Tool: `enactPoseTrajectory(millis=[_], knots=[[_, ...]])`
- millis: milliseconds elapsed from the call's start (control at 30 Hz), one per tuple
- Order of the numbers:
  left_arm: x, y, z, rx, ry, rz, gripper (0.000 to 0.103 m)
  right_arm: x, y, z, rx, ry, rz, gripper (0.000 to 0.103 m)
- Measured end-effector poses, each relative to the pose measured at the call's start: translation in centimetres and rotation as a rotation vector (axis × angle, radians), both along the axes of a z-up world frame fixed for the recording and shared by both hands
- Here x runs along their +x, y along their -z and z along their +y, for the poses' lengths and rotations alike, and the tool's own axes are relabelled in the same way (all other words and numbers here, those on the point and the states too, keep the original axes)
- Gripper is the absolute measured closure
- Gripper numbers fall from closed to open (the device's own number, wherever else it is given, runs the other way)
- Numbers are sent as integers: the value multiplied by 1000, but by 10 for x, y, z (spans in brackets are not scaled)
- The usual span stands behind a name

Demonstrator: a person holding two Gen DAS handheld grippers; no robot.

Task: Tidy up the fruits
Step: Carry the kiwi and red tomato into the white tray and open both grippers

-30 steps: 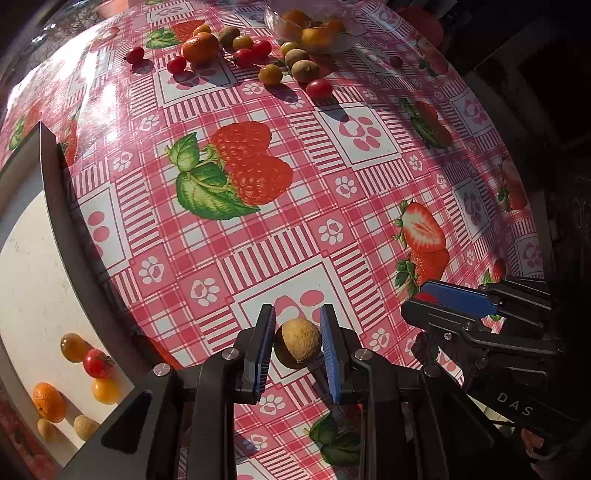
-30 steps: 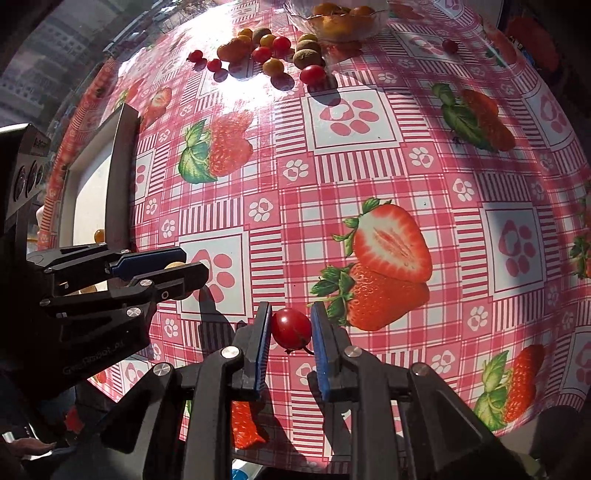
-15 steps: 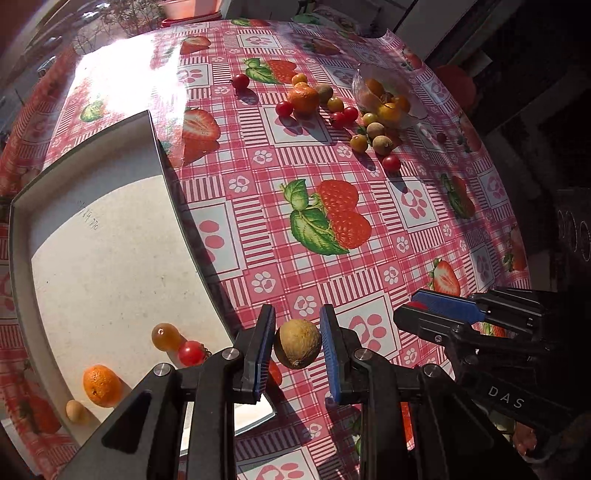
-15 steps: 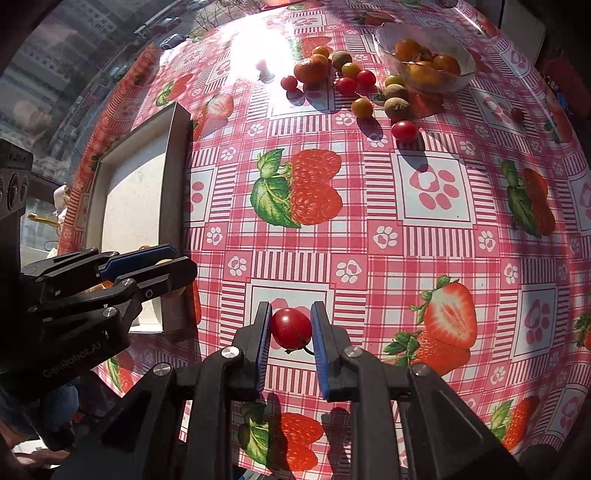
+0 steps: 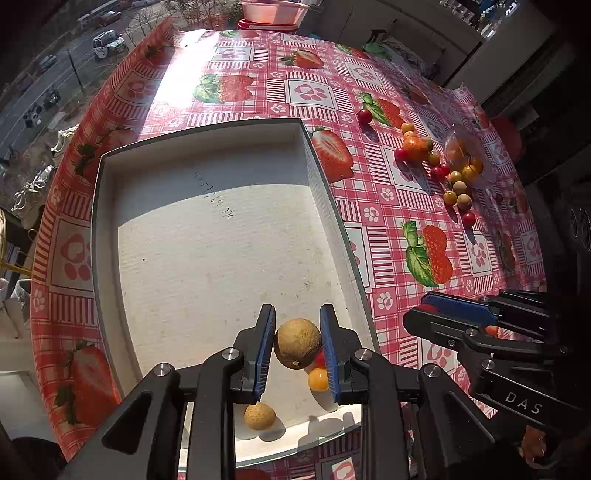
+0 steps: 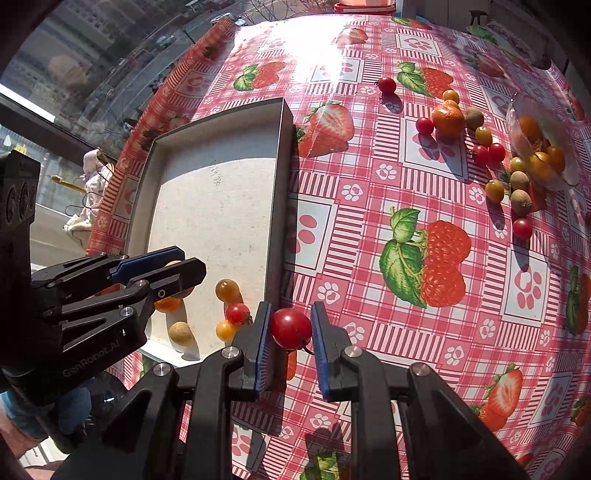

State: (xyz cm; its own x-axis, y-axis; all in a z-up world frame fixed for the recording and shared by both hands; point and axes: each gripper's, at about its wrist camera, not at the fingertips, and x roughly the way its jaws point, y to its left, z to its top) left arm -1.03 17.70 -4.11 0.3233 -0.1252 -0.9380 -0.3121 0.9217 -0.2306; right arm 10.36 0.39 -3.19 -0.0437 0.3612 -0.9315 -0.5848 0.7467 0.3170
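My left gripper [image 5: 297, 345] is shut on a round brown fruit [image 5: 297, 343], held over the near right corner of the white tray [image 5: 207, 258]. My right gripper [image 6: 290, 328] is shut on a red cherry tomato [image 6: 291, 328] just outside the tray's right wall [image 6: 277, 206], above the tablecloth. Inside the tray near that corner lie a tan fruit [image 5: 259, 416], a yellow tomato [image 5: 318, 379], a red tomato [image 6: 237, 313] and an amber one [image 6: 227, 290]. From the right wrist, the left gripper [image 6: 184, 267] appears over the tray.
Loose fruits lie at the far right of the strawberry-print tablecloth [image 6: 369, 192]: an orange [image 6: 447, 119], several red and yellow tomatoes, brown fruits. A clear bowl [image 6: 539, 147] holding orange fruits stands beside them. A pink basin [image 5: 273, 13] sits at the table's far edge.
Both grippers have carried their fruits leftward from the open tablecloth toward the tray. The left one now hangs over the tray's near corner; the right one has reached its right wall.
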Motion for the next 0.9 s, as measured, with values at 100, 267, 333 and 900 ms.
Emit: enactPoseTrajectory(millis=[100,267,333,900], knots=[[-4,5,18,11,-31,9,77,1,1,22,7,-33,3,80],[-6,14,40,30,-73,26,77,2,5,52,11,-71,15,80],[-5,18,49,40,-89,33,77,3,8,63,10,-82,21,80],[7,54,54,103,-84,140,76,9,55,114,-108,-128,46,77]])
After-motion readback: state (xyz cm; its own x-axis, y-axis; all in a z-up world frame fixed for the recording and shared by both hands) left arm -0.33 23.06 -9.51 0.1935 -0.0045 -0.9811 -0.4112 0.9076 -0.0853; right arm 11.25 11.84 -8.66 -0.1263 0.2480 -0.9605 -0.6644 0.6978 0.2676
